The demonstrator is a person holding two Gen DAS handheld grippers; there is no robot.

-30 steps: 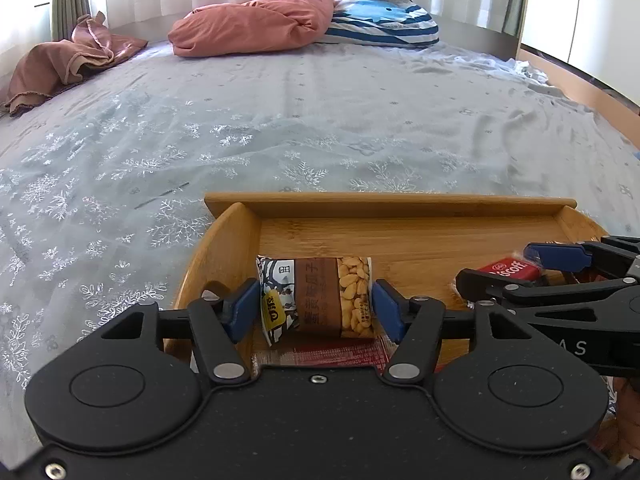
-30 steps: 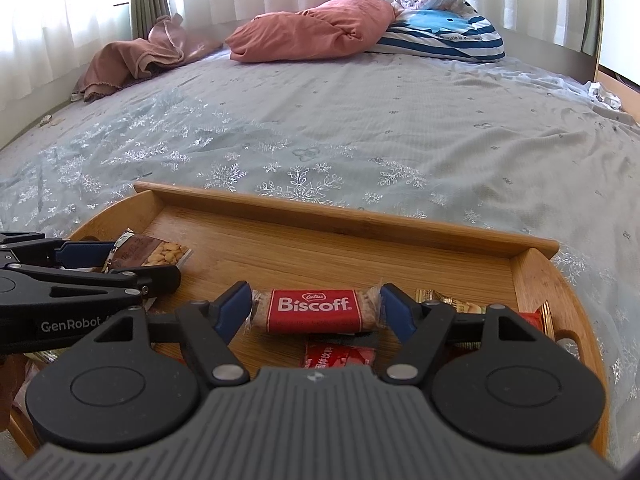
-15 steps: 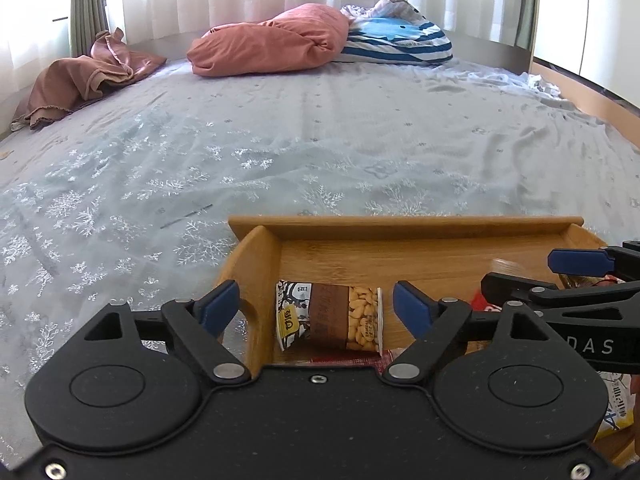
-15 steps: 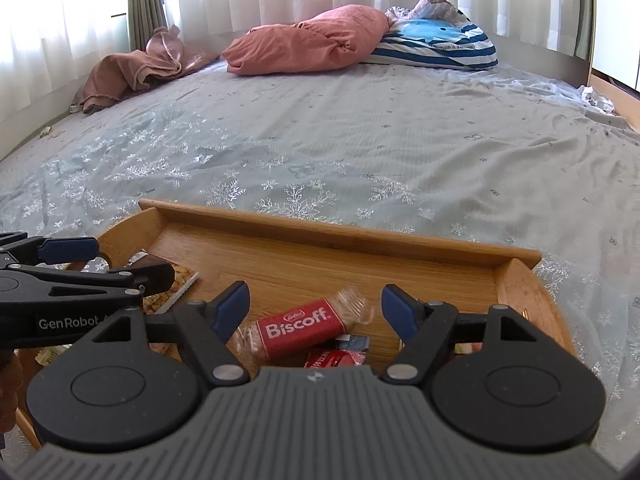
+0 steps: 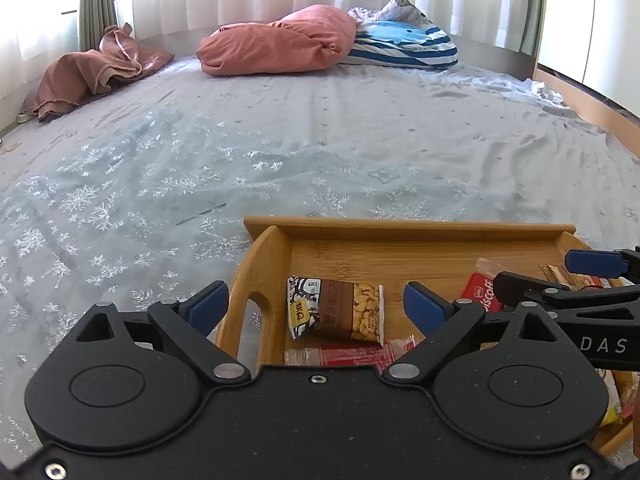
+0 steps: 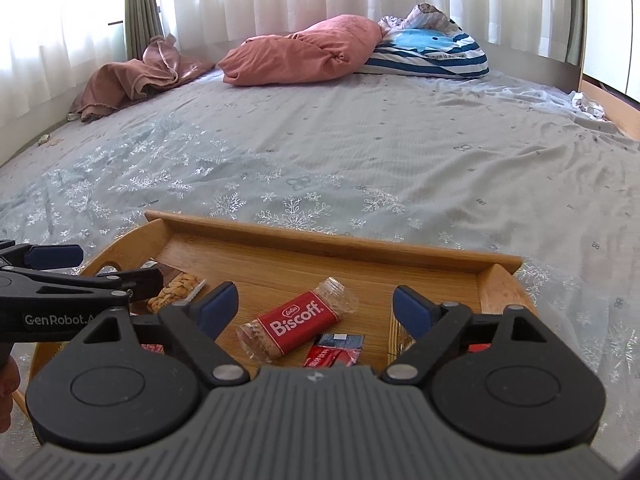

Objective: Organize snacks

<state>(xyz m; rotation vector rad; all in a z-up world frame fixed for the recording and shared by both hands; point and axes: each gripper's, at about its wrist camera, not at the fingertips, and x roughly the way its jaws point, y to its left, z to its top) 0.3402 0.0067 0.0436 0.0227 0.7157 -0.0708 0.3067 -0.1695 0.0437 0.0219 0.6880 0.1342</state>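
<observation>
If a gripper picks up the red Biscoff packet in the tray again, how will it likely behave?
The Biscoff packet looks small and flat, so probably light. Its glossy wrapper with loose crimped ends may slip or crinkle between the pads. The biscuit showing through the clear ends is likely brittle, so a hard squeeze could crack it. Lying flat in the wooden tray, it should not roll.

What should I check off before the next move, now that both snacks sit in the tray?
1. Left gripper clear of the peanut packet: ok, jaws just opened, pads apart from it.
2. Right gripper clear of the Biscoff biscuit: ok, jaws just opened.
3. Both snacks lie inside the wooden tray: ok.
4. Biscoff biscuit squared up: not ok, it lies diagonal.
5. Snacks left outside the tray: cannot tell.
</observation>
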